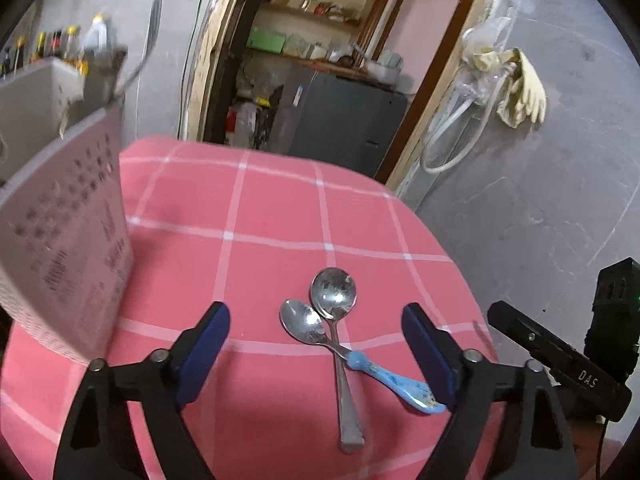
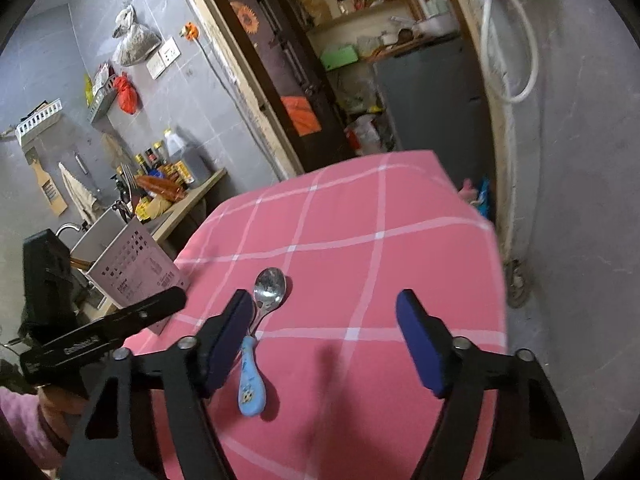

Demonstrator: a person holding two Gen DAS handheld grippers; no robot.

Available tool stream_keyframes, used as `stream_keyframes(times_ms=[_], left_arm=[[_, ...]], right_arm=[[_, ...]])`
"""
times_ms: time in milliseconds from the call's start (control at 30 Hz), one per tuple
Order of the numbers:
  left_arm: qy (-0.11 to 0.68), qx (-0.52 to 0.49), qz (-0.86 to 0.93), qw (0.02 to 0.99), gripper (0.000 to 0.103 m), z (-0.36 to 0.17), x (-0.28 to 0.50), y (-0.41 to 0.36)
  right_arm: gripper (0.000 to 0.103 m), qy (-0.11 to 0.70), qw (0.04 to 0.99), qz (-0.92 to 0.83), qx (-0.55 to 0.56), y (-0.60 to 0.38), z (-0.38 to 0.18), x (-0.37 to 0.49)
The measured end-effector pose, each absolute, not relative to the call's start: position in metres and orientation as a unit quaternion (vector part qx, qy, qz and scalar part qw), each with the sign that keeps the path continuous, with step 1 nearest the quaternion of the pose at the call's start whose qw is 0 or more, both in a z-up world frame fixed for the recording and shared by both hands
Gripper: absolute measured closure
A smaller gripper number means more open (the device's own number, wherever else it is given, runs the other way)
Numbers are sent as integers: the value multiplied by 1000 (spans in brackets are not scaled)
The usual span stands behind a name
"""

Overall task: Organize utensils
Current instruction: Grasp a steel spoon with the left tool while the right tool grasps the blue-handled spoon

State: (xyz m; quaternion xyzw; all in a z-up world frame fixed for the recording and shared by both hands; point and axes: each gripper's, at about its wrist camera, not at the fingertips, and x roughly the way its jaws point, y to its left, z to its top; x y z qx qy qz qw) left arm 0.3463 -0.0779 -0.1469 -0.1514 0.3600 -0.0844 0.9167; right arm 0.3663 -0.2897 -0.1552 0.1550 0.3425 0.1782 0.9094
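1. On the tabletop (image 1: pixel 280 208), covered by a pink checked cloth, two spoons lie crossed: an all-metal spoon (image 1: pixel 340 344) and a blue-handled spoon (image 1: pixel 360 356). Their shafts touch just below the bowls.
2. Both tools are empty. The left gripper (image 1: pixel 316 344) has its jaws spread wide, with the spoons lying between them; the right gripper (image 2: pixel 324 340) is likewise spread over bare cloth, with the blue-handled spoon (image 2: pixel 251 384) just beside its left pad.
3. The perforated utensil holder (image 1: pixel 68 240) stands at the tabletop's left edge, near the left gripper. A fork (image 1: pixel 150 40) already stands up from it, so I judge it to be where the spoons belong.
4. Pick one spoon at a time. From the left view I cannot say for certain which spoon lies on top at the crossing, so check before lifting or the other may be dragged along.
5. The blue handle looks thicker and easier to pinch than the flat metal shaft. Close the jaws across its width, away from the crossing.
6. Lower until the pads nearly meet the cloth, then squeeze; loose cloth could bunch into the grip.
7. Lift straight up, turn the spoon upright, and lower it into an open compartment clear of the fork.
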Motion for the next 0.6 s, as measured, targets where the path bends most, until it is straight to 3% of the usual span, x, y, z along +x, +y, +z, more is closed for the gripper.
stream_keyframes(times_ms=[133,333,433,600], left_arm=[[381,-167,-85,905,36,-163,362,-76],[407,-188,-87,890,52,-183,380,-72],[419,-201,-89,881,58,-192,388,-70],[422,-215,-98,875,63,-198,390,-69]], right_arm=[[56,362,896,207,153,-277,-168,388],[72,388,878,244,140,-258,-178,419],[78,400,868,265,128,-246,-181,433],[79,414,853,299,113,-229,-187,451]])
